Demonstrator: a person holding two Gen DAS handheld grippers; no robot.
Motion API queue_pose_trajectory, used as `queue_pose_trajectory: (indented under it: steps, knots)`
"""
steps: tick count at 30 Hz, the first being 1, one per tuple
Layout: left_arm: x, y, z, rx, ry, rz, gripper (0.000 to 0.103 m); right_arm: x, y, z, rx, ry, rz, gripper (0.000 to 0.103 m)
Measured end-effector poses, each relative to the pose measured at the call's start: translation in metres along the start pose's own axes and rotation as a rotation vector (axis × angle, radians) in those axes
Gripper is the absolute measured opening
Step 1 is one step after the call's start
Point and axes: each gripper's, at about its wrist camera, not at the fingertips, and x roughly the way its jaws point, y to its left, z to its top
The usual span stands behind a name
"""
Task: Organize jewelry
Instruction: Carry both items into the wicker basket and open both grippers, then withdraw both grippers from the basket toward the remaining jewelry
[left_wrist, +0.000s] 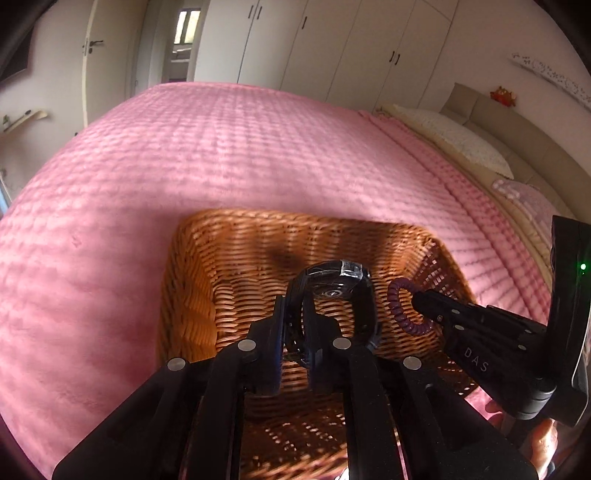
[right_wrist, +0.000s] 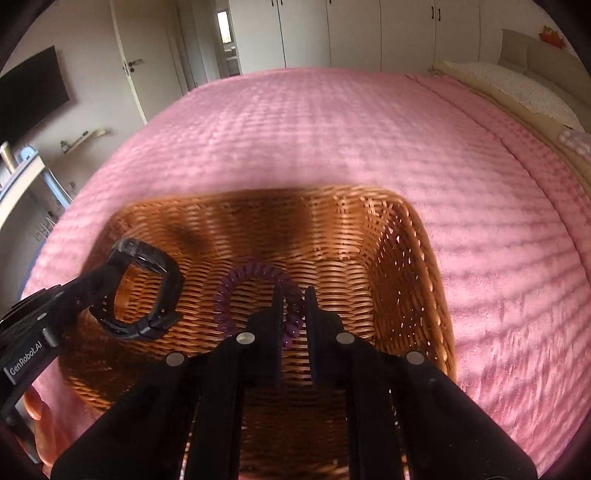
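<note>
A brown wicker basket (left_wrist: 192, 295) sits on the pink bedspread; it also shows in the right wrist view (right_wrist: 406, 266). My left gripper (left_wrist: 293, 317) is shut on a black wristwatch (left_wrist: 332, 280) and holds it over the basket's inside; the watch also shows in the right wrist view (right_wrist: 147, 291), held by the left gripper (right_wrist: 99, 280). My right gripper (right_wrist: 294, 306) is shut on a purple spiral bracelet (right_wrist: 236, 284) above the basket; in the left wrist view the bracelet (left_wrist: 397, 302) hangs from the right gripper (left_wrist: 421, 302).
The pink bedspread (left_wrist: 221, 155) covers the wide bed all around the basket. Pillows (left_wrist: 465, 140) lie at the far right by the headboard. White wardrobes (left_wrist: 332, 40) and a door (left_wrist: 107, 55) stand beyond the bed.
</note>
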Motion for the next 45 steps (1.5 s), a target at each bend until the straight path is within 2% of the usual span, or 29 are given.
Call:
queue_pose_trajectory:
  steps: [5, 9, 12, 13, 14, 20, 23, 29, 33, 37, 45]
  knots:
    - [0.011, 0.001, -0.005, 0.007, 0.019, -0.003, 0.004, 0.011, -0.002, -0.004, 0.007, 0.027, 0.008, 0.010]
    - [0.006, 0.003, -0.006, 0.018, 0.021, -0.018, 0.006, 0.007, -0.004, -0.006, 0.016, 0.028, 0.020, 0.011]
    - [-0.008, 0.005, -0.006, 0.014, 0.002, -0.048, 0.020, -0.005, -0.006, -0.007, 0.021, 0.003, 0.015, 0.027]
    - [-0.016, 0.006, -0.006, 0.012, -0.011, -0.052, 0.028, -0.010, -0.007, -0.008, 0.025, -0.007, 0.020, 0.037]
    - [-0.024, 0.007, -0.007, 0.014, -0.026, -0.053, 0.029, -0.017, -0.008, -0.009, 0.028, -0.019, 0.029, 0.043]
    - [-0.089, 0.013, -0.015, 0.025, -0.135, -0.097, 0.041, -0.070, -0.009, -0.022, 0.016, -0.099, 0.096, 0.043]
    - [-0.123, 0.018, -0.022, 0.025, -0.189, -0.112, 0.043, -0.099, -0.006, -0.036, -0.009, -0.148, 0.103, 0.043]
    - [-0.163, 0.037, -0.051, 0.006, -0.225, -0.110, 0.045, -0.132, -0.002, -0.076, -0.061, -0.218, 0.102, 0.043]
    - [-0.163, 0.052, -0.077, -0.020, -0.200, -0.099, 0.045, -0.133, -0.009, -0.101, -0.043, -0.208, 0.128, 0.043]
    - [-0.146, 0.069, -0.098, -0.067, -0.160, -0.101, 0.045, -0.118, -0.020, -0.124, 0.001, -0.177, 0.143, 0.043]
    - [-0.109, 0.077, -0.122, -0.037, -0.088, -0.050, 0.045, -0.090, -0.016, -0.152, -0.004, -0.116, 0.123, 0.043]
